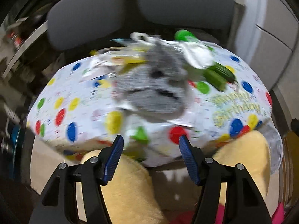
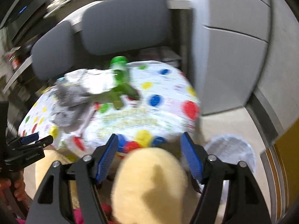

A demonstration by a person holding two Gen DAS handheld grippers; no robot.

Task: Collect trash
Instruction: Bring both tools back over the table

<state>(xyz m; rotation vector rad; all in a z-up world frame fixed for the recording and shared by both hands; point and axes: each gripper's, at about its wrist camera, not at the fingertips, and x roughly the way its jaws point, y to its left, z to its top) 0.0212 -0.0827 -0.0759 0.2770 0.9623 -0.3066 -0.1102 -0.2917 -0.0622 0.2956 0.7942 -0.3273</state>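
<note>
A table under a white cloth with coloured dots (image 1: 74, 102) (image 2: 168, 97) carries a blurred heap of litter. In the heap are a crumpled grey piece (image 1: 149, 89) (image 2: 69, 102), a white wrapper (image 1: 198, 56) (image 2: 93, 82) and a green bottle (image 1: 218, 75) (image 2: 119, 78). My left gripper (image 1: 151, 139) hangs open over the table's near edge with nothing between its blue pads. My right gripper (image 2: 149, 136) is open too, above the near right edge, and holds nothing. The left gripper (image 2: 35, 140) also shows at the left of the right wrist view.
Two grey chair backs (image 1: 130, 9) (image 2: 123, 22) stand behind the table. Grey cabinet fronts (image 2: 233, 56) rise on the right. A whitish round container (image 2: 231, 149) sits on the floor at the right. Fuzzy yellow shapes (image 1: 123, 186) (image 2: 149, 183) lie under both grippers. A person's hand (image 2: 16, 188) is low on the left.
</note>
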